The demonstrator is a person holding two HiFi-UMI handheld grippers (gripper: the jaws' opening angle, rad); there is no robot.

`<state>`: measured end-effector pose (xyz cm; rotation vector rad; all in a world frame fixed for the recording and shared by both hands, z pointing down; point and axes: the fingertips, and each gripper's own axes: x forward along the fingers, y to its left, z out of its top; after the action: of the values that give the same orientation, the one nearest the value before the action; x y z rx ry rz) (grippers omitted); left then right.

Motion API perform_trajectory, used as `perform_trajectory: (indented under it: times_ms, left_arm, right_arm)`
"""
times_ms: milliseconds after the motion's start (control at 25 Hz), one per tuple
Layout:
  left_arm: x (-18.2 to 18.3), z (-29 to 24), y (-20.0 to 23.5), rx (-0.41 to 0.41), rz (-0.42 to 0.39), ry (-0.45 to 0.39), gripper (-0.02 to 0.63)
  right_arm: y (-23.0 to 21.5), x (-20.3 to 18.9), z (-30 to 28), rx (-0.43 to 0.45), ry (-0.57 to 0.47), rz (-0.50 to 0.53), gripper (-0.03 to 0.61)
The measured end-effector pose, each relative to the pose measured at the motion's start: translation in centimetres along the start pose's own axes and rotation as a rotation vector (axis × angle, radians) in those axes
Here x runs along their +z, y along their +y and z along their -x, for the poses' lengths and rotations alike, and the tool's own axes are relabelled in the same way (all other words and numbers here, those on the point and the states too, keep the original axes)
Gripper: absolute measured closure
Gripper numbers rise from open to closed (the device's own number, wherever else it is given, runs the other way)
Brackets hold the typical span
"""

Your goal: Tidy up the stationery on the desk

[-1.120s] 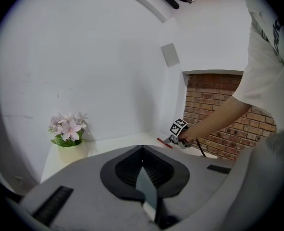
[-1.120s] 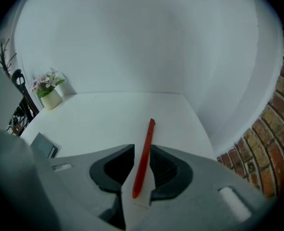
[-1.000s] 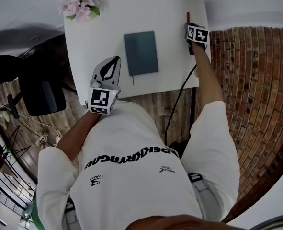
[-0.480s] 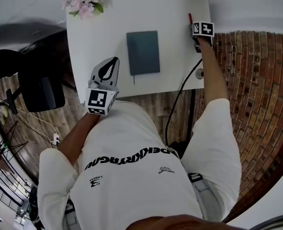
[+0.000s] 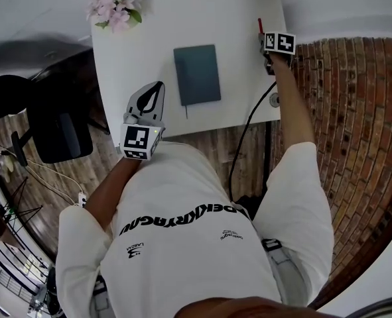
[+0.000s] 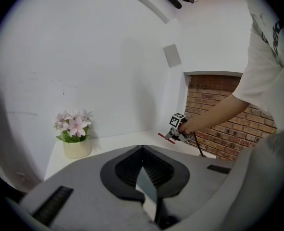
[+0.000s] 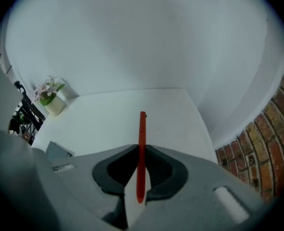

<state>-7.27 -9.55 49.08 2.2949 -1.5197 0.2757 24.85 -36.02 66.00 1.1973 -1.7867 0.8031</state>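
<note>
Right tool (image 7: 141,147): jaws clamped on red pen (image 7: 142,126), at far right of white worktop (image 5: 239,18). Left tool (image 6: 142,148): jaws together, nothing between them, at near left edge. Grey notebook (image 5: 197,74) flat mid-worktop, between both tools. Flower pot (image 5: 113,5) in far left corner.

Overhead head view, low gripper views, shared desk (image 5: 242,78)

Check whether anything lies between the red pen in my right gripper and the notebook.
Nothing visible. The right gripper holds the pen at the desk's right edge, and only bare white desk lies between it and the notebook.
</note>
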Motion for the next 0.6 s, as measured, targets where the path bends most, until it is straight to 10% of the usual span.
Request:
perform_trajectory:
  times_ms: [600]
  left_arm:
    - [2.2,1.6,-1.0,-0.069,-0.044,-0.063,0.615]
  right_arm:
    - [9.0,-5.3,5.8,0.155,-0.073,-0.120,0.529]
